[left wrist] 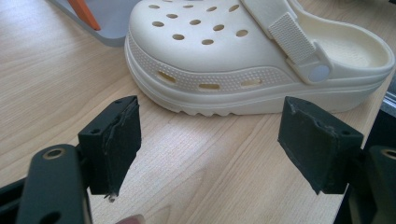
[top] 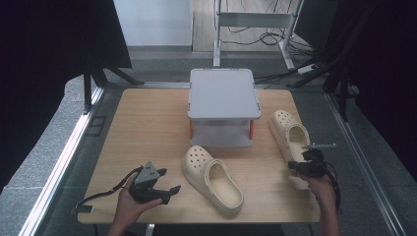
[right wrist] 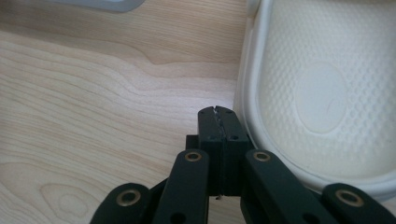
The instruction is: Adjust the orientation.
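1. A light wooden surface carries a grey square-topped plastic stand with orange legs at its far middle.
2. One cream perforated foam clog lies in front of the stand, toe toward it and heel opening toward the person.
3. A second cream foam clog lies to the right of the stand, near the surface's right edge.
4. The left tool, held in the person's left hand, sits low at the near left with its jaws spread wide and empty, pointing at the side of the nearer clog without touching it.
5. The right tool, held in the right hand, has its jaws pressed together with nothing between them, just beside the heel rim of the right-hand clog.
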A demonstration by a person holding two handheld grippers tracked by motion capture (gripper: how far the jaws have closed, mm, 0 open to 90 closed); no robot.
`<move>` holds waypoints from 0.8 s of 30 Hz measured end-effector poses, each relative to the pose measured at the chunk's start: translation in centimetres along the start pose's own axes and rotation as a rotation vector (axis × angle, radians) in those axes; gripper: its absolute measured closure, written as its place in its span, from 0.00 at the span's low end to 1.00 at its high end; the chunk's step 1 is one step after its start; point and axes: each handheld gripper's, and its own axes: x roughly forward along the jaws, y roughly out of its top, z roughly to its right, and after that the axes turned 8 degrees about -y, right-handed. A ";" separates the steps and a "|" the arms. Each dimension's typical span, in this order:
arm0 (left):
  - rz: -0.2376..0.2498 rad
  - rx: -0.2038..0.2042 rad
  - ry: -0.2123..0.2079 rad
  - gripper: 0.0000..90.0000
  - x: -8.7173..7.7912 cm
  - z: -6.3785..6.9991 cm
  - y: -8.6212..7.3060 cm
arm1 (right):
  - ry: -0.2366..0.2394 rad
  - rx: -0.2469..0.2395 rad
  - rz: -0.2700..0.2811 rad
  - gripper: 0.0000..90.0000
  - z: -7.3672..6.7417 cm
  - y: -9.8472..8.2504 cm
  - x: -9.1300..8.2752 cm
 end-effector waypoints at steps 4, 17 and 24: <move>0.000 0.000 0.001 0.24 0.0 0.0 0.0 | -0.012 0.006 0.002 1.00 0.7 -0.2 -0.2; -0.002 -0.005 -0.002 0.24 0.1 0.0 0.0 | 0.052 -0.056 0.051 0.92 0.1 0.1 -0.8; -0.002 -0.009 0.004 0.24 -0.1 -0.1 0.1 | 0.053 -0.083 0.104 0.78 -0.8 1.7 -1.8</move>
